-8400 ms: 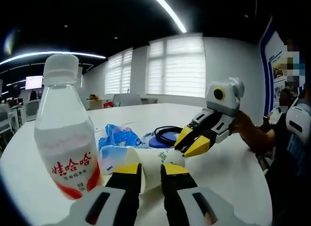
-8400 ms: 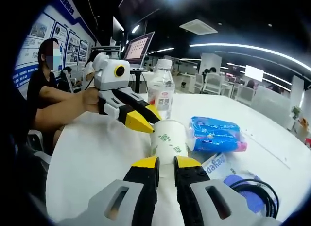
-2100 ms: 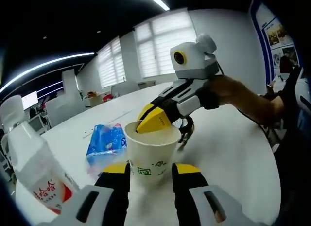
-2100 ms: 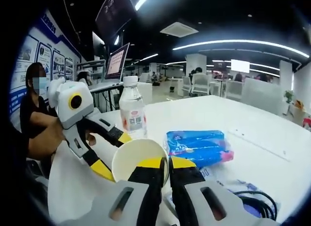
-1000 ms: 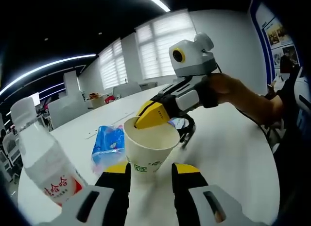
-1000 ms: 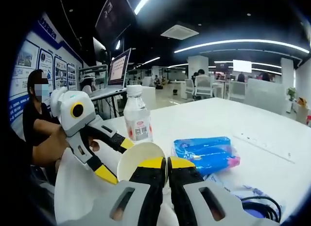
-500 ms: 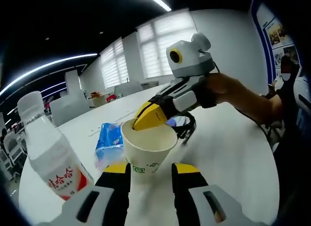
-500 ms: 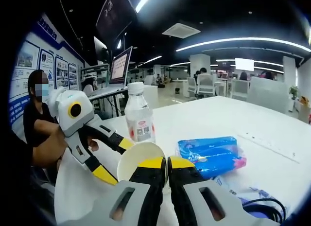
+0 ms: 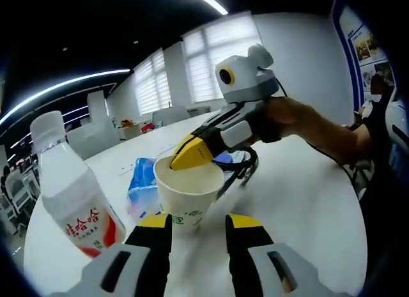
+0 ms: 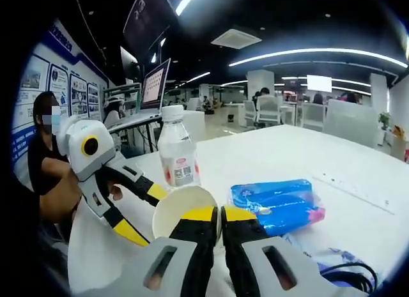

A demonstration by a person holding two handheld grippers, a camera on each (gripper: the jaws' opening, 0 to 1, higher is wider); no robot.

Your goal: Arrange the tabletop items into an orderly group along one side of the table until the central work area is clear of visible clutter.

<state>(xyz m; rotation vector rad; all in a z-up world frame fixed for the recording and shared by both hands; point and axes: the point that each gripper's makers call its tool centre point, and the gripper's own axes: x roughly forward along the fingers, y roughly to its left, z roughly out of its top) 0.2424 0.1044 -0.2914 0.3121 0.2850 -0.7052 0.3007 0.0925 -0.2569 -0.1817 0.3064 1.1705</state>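
Gripping the paper cup (image 9: 189, 190) rim as before, right claw (image 9: 192, 158), left claw (image 9: 195, 228) spread wide, bottle (image 9: 71, 193) nearer.

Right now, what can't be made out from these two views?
- Cup base: in the left gripper view, hidden behind the left gripper.
- Cup bottom inside: the near wall hides it in both views.
- Cable: cut off by the edge of the right gripper view.
- Bottle label text: too small in the right gripper view.
- Blue pack: in the left gripper view, partly behind the cup.
- Right gripper tips: pinch the rim; the inner jaw's depth is unseen.
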